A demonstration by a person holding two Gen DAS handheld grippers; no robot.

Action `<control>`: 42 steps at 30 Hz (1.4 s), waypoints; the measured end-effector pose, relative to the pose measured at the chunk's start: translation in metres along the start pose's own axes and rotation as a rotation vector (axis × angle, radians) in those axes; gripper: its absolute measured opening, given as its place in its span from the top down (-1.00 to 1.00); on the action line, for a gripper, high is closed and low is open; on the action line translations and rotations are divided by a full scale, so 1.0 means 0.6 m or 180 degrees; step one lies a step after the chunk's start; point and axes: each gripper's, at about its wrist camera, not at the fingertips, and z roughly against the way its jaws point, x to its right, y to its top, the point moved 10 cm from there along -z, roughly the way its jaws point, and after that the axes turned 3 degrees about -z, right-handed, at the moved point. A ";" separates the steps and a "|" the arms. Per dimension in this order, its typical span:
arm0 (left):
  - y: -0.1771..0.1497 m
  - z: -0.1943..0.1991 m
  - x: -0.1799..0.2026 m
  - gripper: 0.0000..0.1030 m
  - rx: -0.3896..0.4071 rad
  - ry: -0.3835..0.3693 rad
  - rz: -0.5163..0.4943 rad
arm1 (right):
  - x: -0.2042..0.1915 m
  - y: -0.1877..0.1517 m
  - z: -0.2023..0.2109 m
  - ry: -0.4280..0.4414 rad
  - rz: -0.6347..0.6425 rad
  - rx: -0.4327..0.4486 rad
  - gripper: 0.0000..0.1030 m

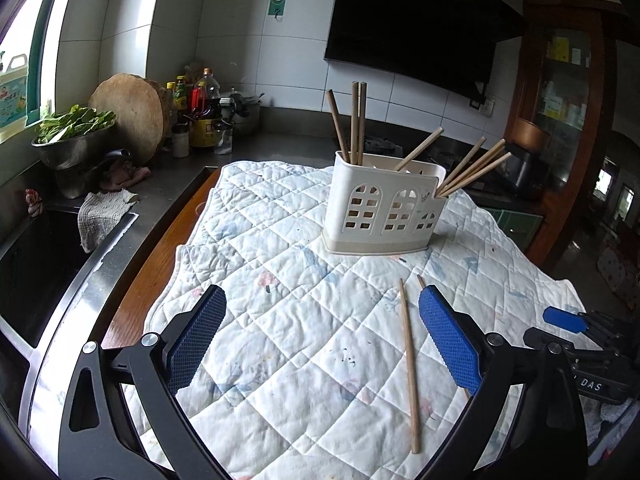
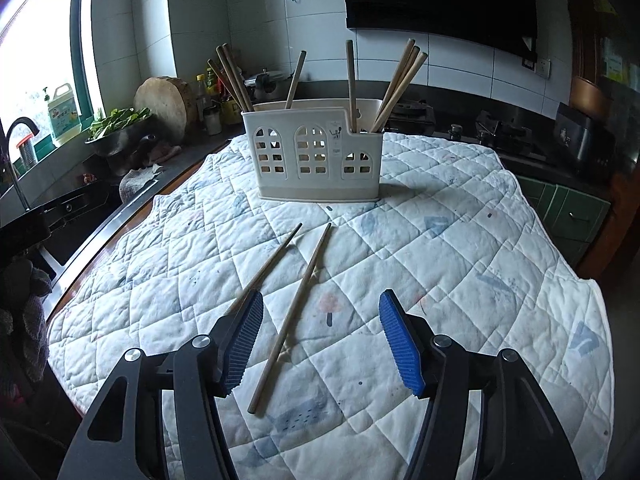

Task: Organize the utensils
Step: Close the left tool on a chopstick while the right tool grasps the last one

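Note:
A white plastic utensil holder [image 1: 384, 208] [image 2: 316, 156] stands upright on the quilted cloth [image 1: 280, 340] with several wooden chopsticks [image 1: 358, 120] [image 2: 394, 84] in it. Two loose chopsticks lie on the cloth in front of it. In the left wrist view one chopstick [image 1: 409, 364] lies between the fingers of my left gripper [image 1: 323, 300], which is wide open and holds nothing. The other chopstick [image 1: 421, 280] is mostly hidden behind its right finger. My right gripper [image 2: 320, 300] is open above one chopstick [image 2: 296, 312]. The second chopstick [image 2: 272, 264] runs under its left finger.
A sink [image 1: 36, 264] and a rag [image 1: 100, 212] lie left of the cloth. Behind are a metal colander of greens [image 1: 76, 128], a round wooden board [image 1: 128, 116], bottles [image 1: 200, 108] and a stove [image 2: 500, 136]. The cloth's right edge [image 2: 592, 320] overhangs.

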 end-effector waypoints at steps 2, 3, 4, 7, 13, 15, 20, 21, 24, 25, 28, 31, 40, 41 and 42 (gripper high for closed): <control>-0.007 -0.001 -0.006 -0.87 -0.0019 0.0022 0.0015 | -0.002 -0.007 -0.004 0.0023 -0.0027 -0.0026 -0.14; -0.011 -0.002 -0.010 -0.87 -0.0032 0.0032 0.0033 | -0.004 -0.011 -0.006 0.0026 -0.0035 -0.0037 -0.14; -0.014 -0.003 -0.013 -0.87 -0.0039 0.0038 0.0054 | -0.004 -0.014 -0.007 0.0024 -0.0043 -0.0044 -0.14; -0.025 -0.003 -0.019 -0.88 -0.0061 0.0040 0.0099 | -0.008 -0.023 -0.012 0.0036 -0.0065 -0.0079 -0.14; -0.044 -0.004 -0.016 -0.89 -0.0108 0.0069 0.0053 | -0.015 -0.046 -0.017 0.0022 -0.0054 -0.0128 -0.14; -0.050 -0.004 -0.014 -0.89 -0.0122 0.0096 0.0024 | -0.018 -0.057 -0.019 0.0011 -0.0039 -0.0150 -0.14; -0.063 -0.004 -0.007 -0.89 -0.0158 0.0110 -0.0021 | -0.028 -0.083 -0.027 0.0067 -0.0043 -0.0221 -0.06; -0.065 -0.005 -0.007 -0.89 -0.0164 0.0117 -0.0032 | -0.031 -0.089 -0.030 0.0084 -0.0031 -0.0247 0.01; -0.070 -0.006 -0.005 -0.89 -0.0192 0.0106 -0.0034 | -0.042 -0.104 -0.039 0.0140 -0.0034 -0.0314 0.15; -0.072 -0.006 -0.004 -0.89 -0.0199 0.0110 -0.0037 | -0.046 -0.108 -0.043 0.0161 -0.0037 -0.0335 0.17; -0.080 -0.009 -0.004 -0.89 -0.0235 0.0111 -0.0022 | -0.055 -0.115 -0.051 0.0187 -0.0043 -0.0348 0.24; -0.091 -0.011 -0.004 -0.89 -0.0287 0.0089 0.0003 | -0.063 -0.118 -0.063 0.0219 -0.0073 -0.0385 0.35; -0.110 -0.017 -0.005 -0.89 -0.0360 0.0076 0.0041 | -0.065 -0.121 -0.092 0.0126 -0.0200 -0.0465 0.55; -0.112 -0.018 -0.005 -0.89 -0.0366 0.0078 0.0041 | -0.063 -0.121 -0.094 0.0107 -0.0221 -0.0470 0.60; -0.115 -0.020 -0.003 -0.87 -0.0379 0.0075 0.0037 | -0.061 -0.121 -0.096 0.0082 -0.0232 -0.0472 0.66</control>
